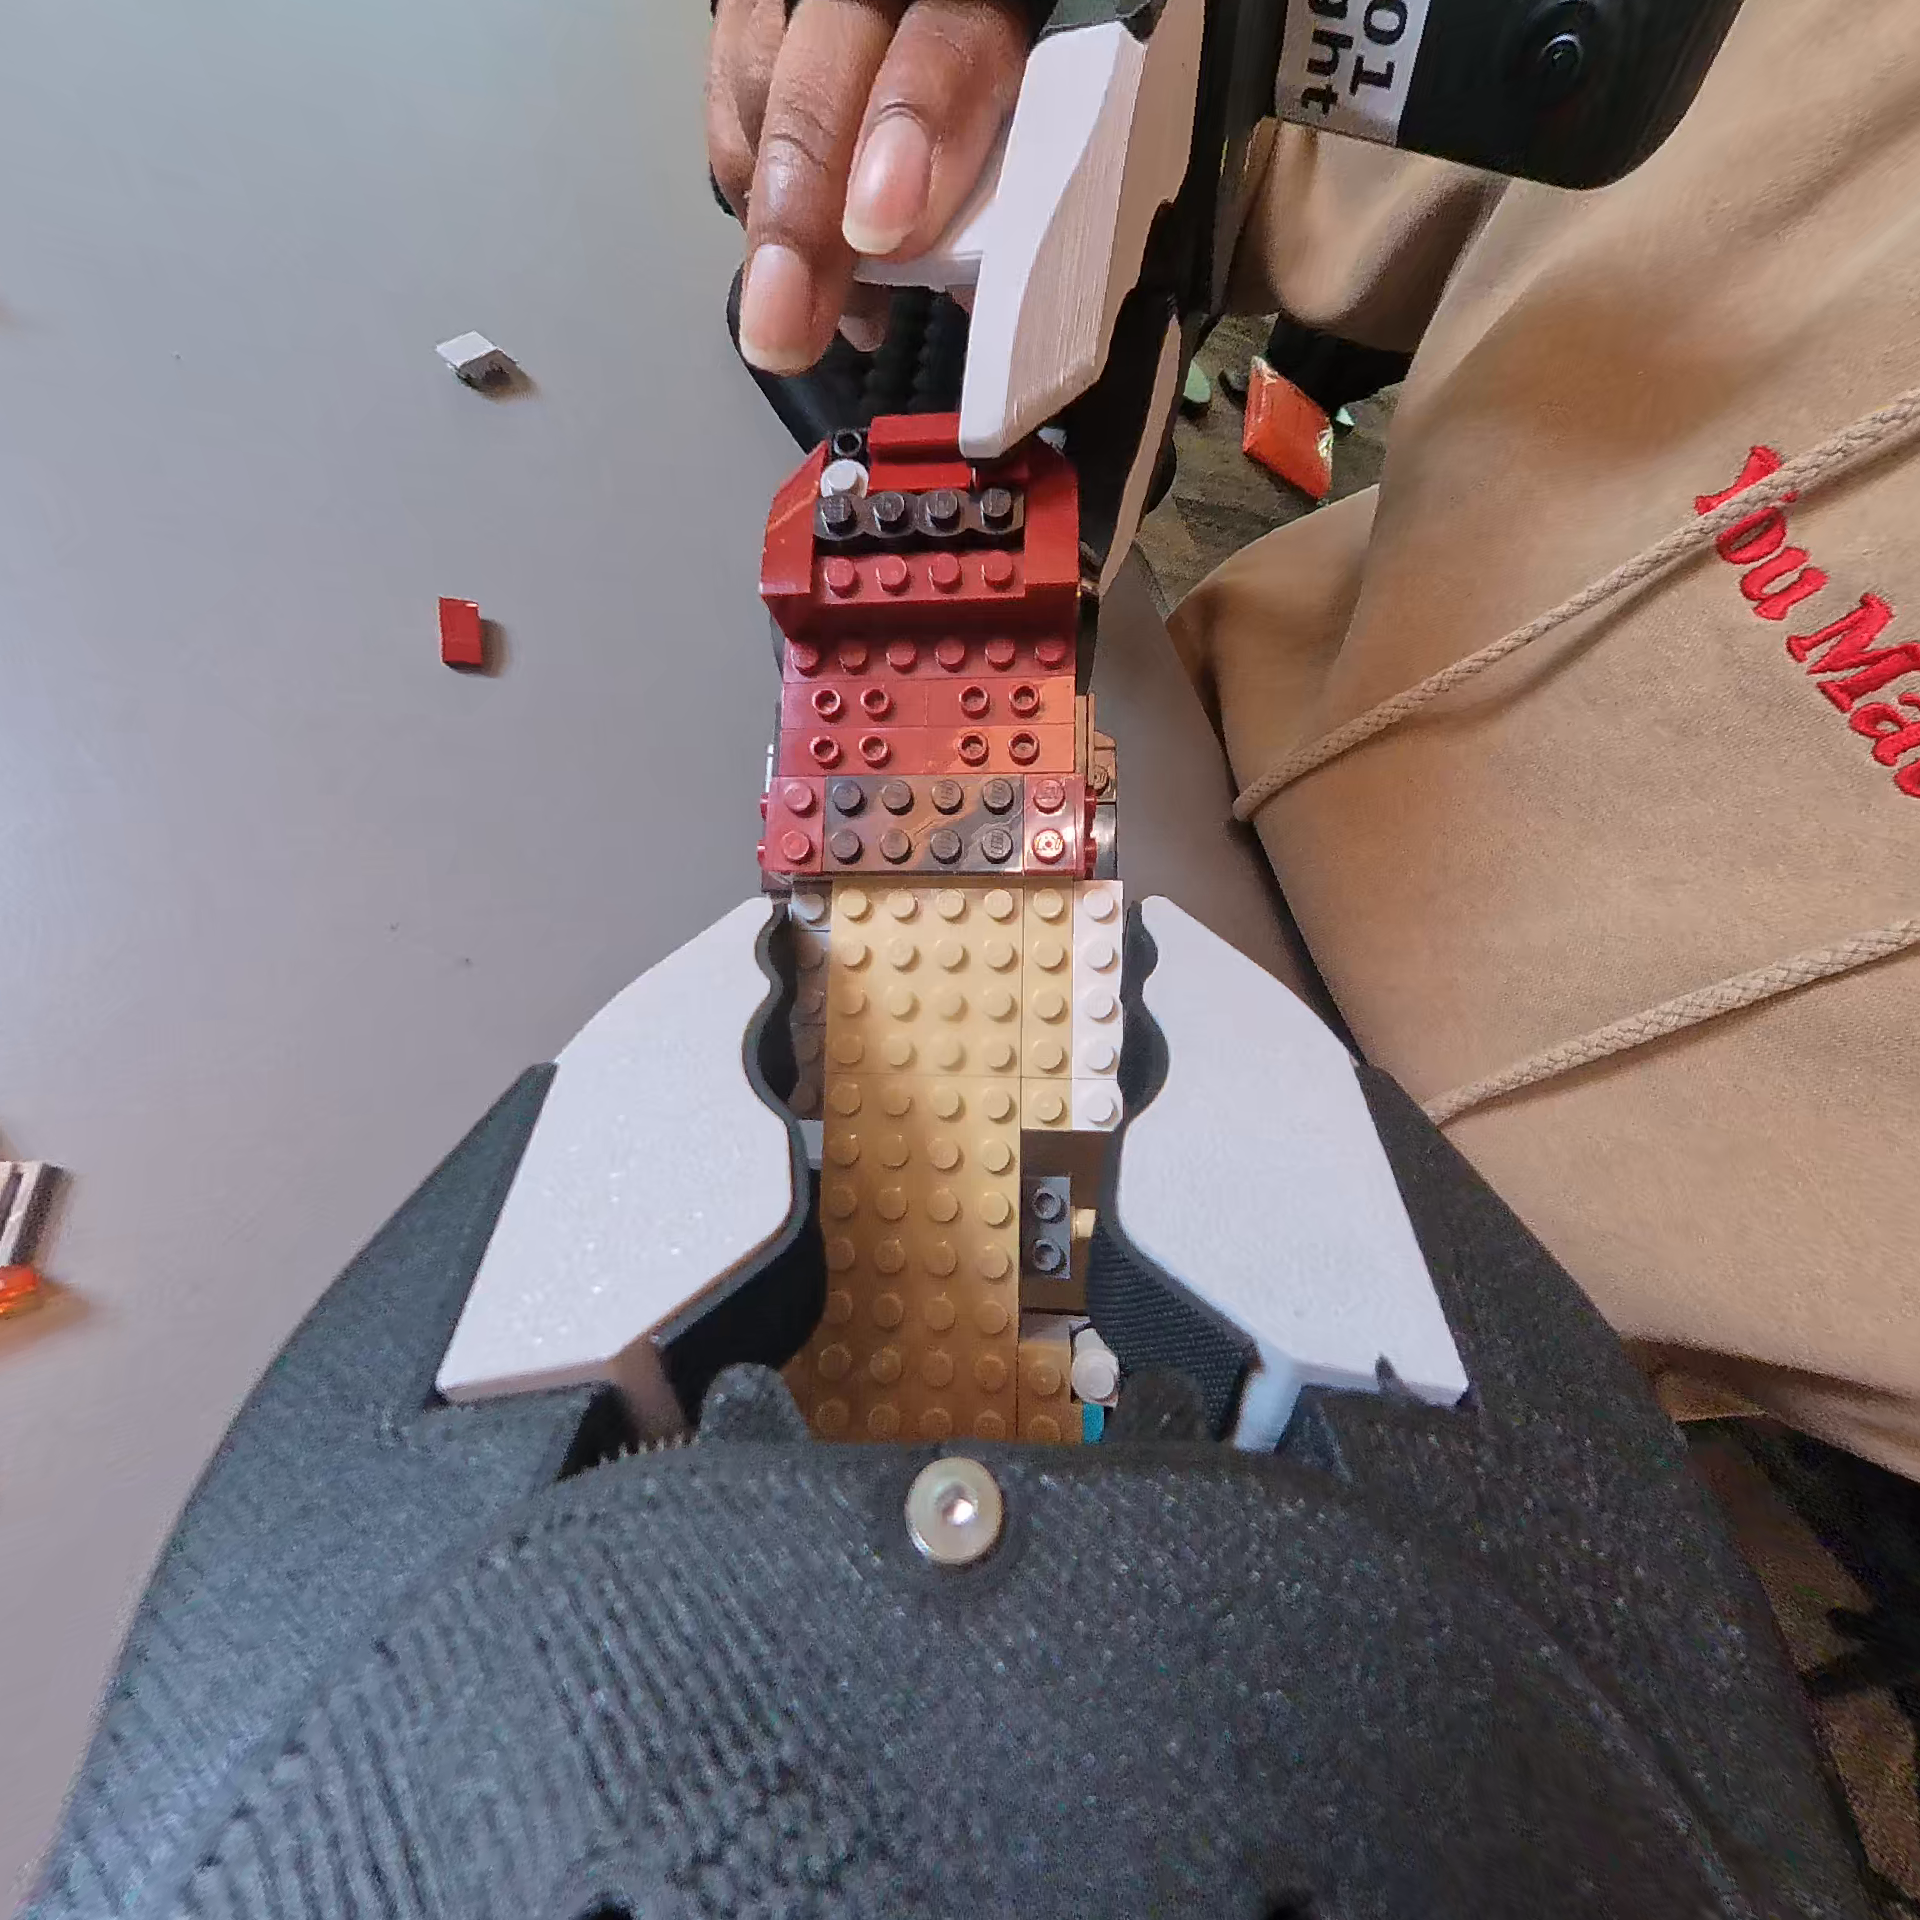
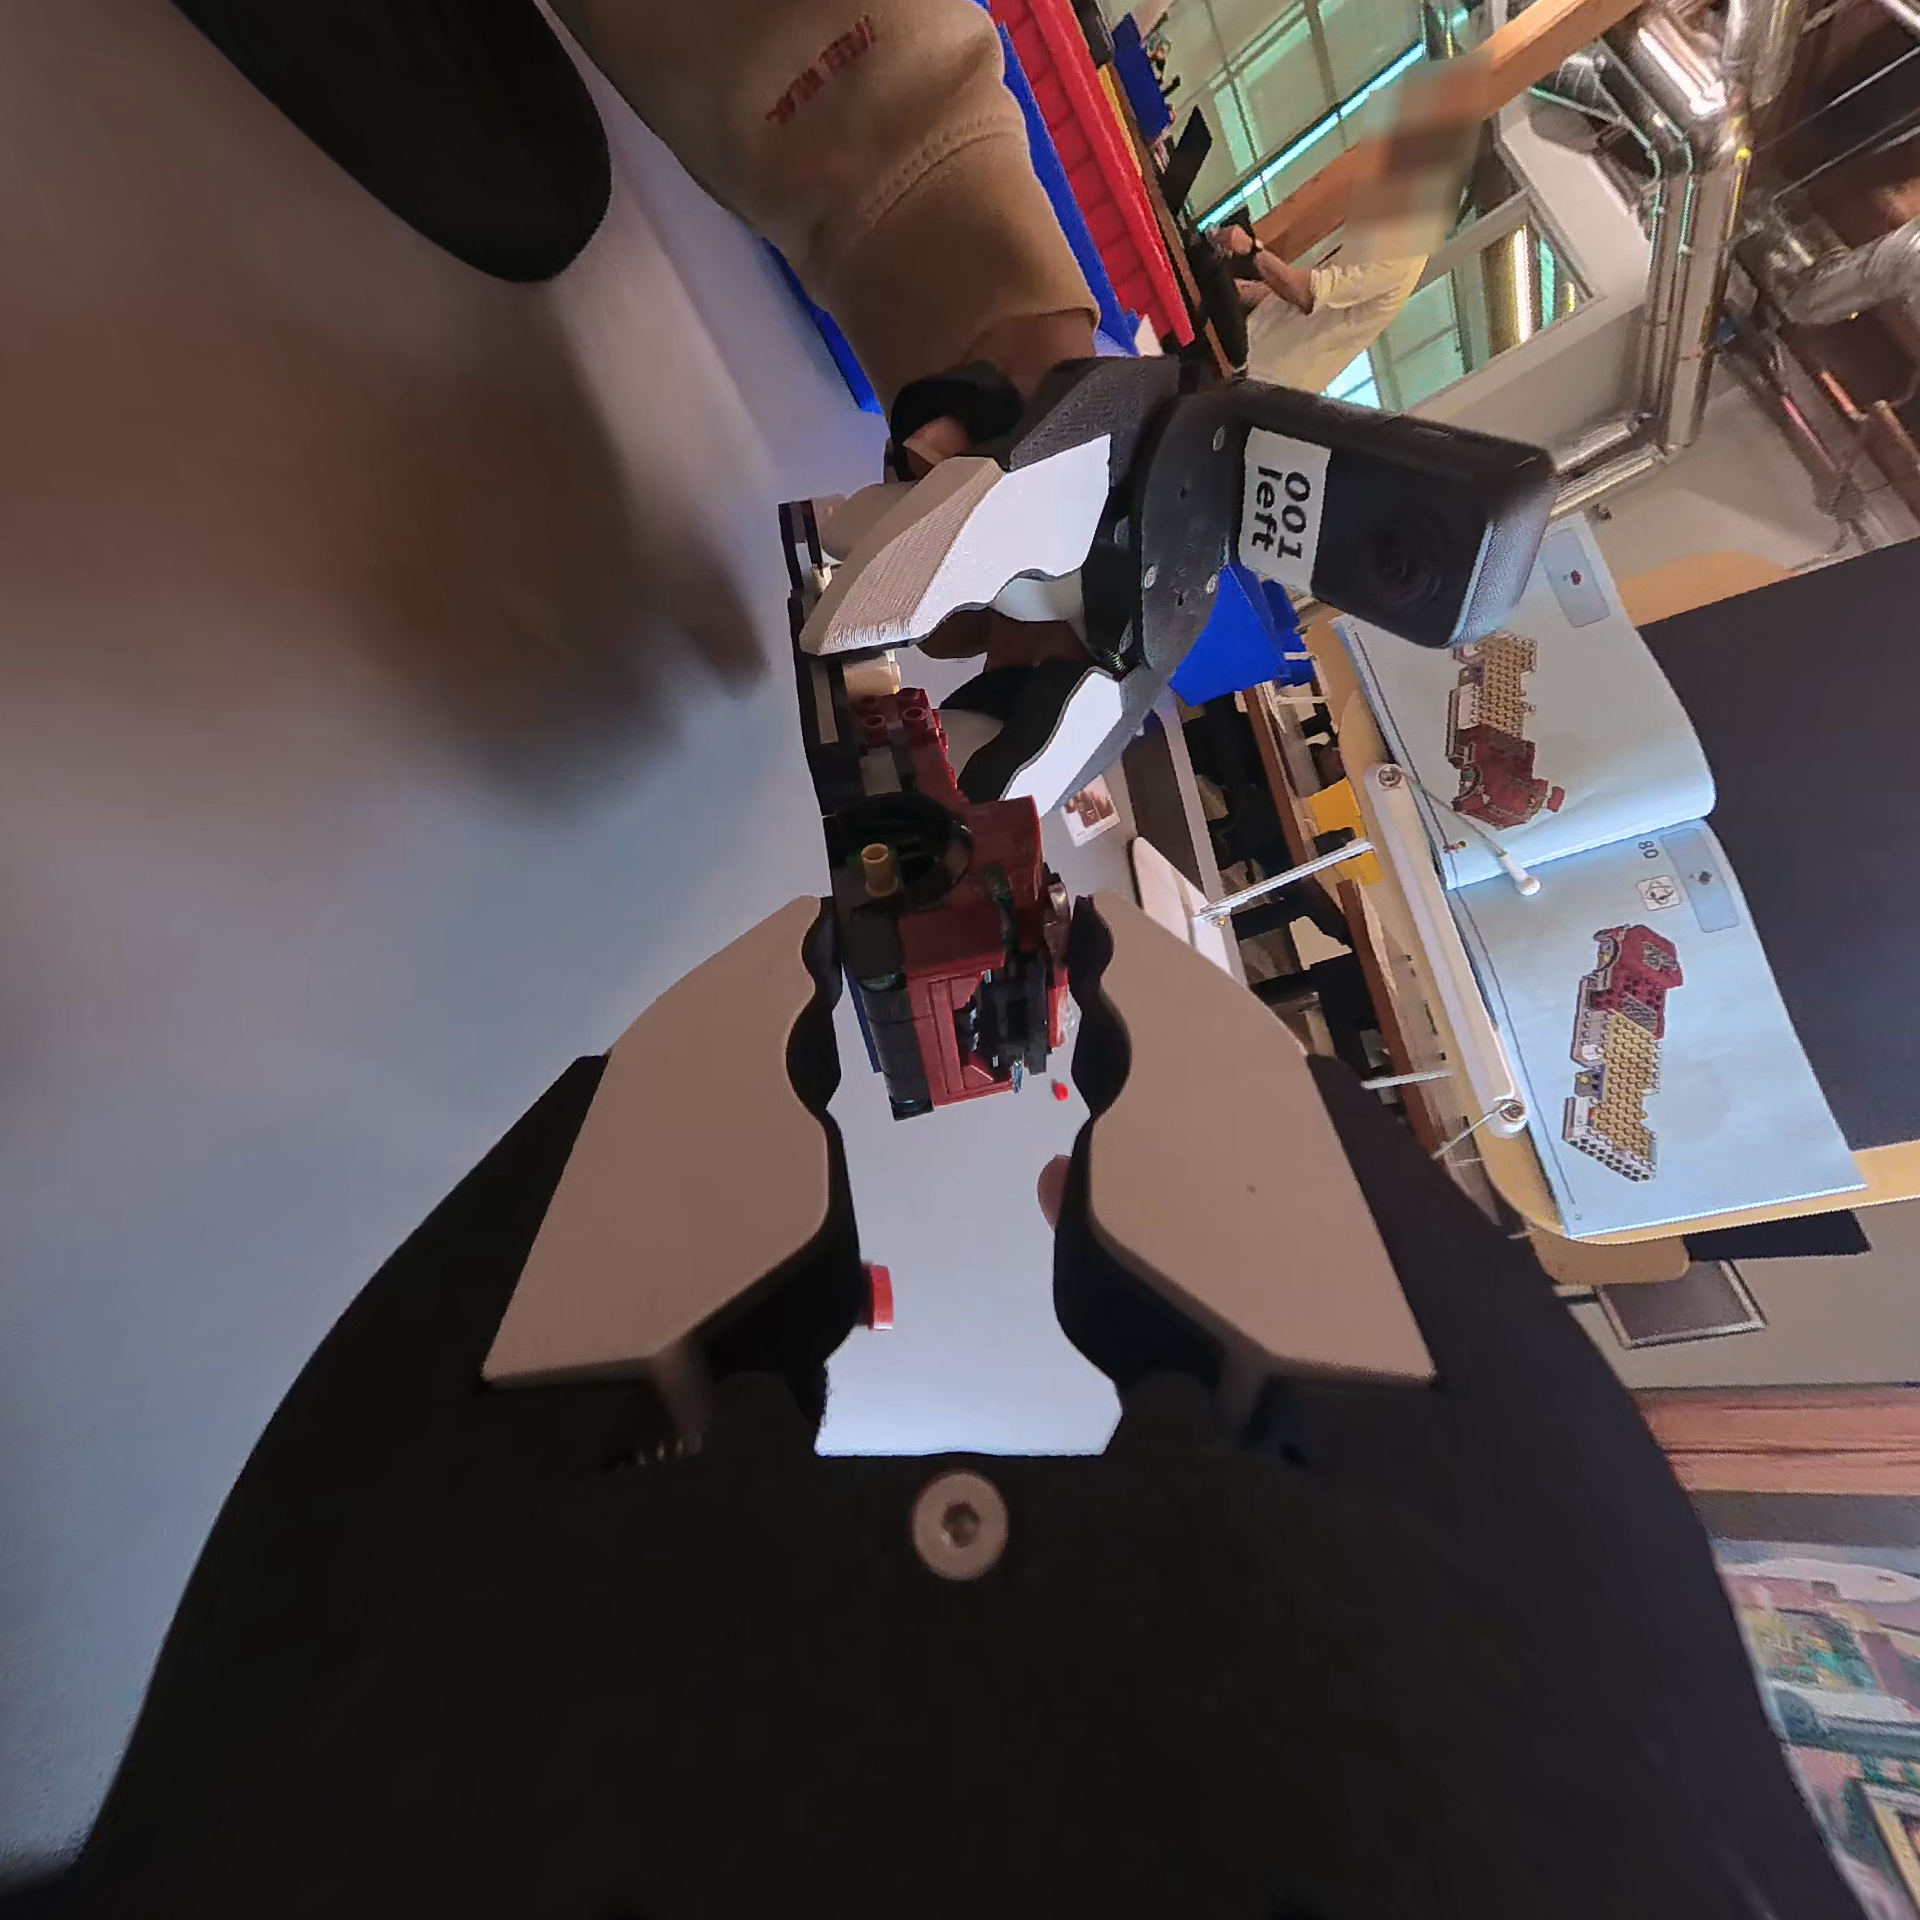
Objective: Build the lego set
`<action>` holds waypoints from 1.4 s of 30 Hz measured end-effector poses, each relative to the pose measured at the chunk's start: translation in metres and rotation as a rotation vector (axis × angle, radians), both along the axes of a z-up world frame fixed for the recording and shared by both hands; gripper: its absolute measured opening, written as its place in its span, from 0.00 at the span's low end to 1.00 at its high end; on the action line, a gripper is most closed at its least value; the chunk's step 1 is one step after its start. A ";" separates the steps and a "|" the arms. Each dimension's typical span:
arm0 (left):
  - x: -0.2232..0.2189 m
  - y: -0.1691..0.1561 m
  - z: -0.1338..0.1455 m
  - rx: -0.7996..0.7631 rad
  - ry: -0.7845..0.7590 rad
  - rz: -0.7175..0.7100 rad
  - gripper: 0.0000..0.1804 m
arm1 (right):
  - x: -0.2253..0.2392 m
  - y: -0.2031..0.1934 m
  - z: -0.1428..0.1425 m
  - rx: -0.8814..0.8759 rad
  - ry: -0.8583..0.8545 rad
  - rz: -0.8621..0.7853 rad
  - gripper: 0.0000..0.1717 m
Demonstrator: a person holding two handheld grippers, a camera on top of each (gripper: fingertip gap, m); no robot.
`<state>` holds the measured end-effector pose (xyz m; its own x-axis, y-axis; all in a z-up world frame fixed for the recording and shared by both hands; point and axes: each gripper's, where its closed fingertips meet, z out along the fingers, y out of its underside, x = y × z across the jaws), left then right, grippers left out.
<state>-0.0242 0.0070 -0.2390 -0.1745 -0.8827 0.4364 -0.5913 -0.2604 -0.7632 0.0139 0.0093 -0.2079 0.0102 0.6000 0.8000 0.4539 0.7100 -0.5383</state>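
**A:** What is in the two tools here?

**B:** One thing, shared. A long toy-brick model vehicle, plastic, with a tan studded plate bed point(image 1: 940, 1122) and a dark red studded cab point(image 1: 925, 665), is held off a pale grey tabletop point(image 1: 260, 831). The left gripper point(image 1: 951, 997) is clamped on the tan bed, a dark pad pressed to each long edge. The bed runs back between its fingers; the red cab juts out ahead of the tips.

**B:** The right gripper point(image 2: 951, 997) has its fingers closed on the cab's front end point(image 2: 961, 997), one on the black underside, one on the studded top. Seen from the left tool, its white finger point(image 1: 1039, 260) comes down on the cab's far end, with a person's hand point(image 1: 842, 177) beside it.

**A:** How would it handle?

**B:** Light and rigid in each brick, I would judge, but fragile at the joints. Plates are only pressed together, so twisting or bending between the two holds could pop the cab off the bed. The smooth plastic sides look slippery; the flat long edges seem the safest place to squeeze, not the small add-on parts.

**A:** And round about?

**B:** Left of the left gripper, loose on the table, a small dark red tile point(image 1: 462, 631) and a small grey brick point(image 1: 478, 361). Right of the right gripper, an open instruction booklet point(image 2: 1621, 904) on a stand.
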 end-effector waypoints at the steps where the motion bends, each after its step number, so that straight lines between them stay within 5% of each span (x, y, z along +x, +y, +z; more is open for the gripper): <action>1: 0.000 0.000 -0.001 -0.013 -0.001 0.002 0.34 | 0.000 0.000 -0.001 -0.015 -0.001 -0.002 0.25; 19: 0.003 -0.010 -0.004 -0.188 -0.010 0.029 0.33 | 0.003 -0.001 -0.004 -0.202 -0.025 0.034 0.25; 42: 0.002 -0.010 -0.002 -0.228 -0.057 0.063 0.34 | 0.002 -0.002 0.002 -0.186 0.049 0.022 0.26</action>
<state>-0.0225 -0.0029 -0.2406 -0.1519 -0.7725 0.6166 -0.5262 -0.4648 -0.7121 0.0154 0.0072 -0.2056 0.0315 0.7377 0.6744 0.4094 0.6060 -0.6821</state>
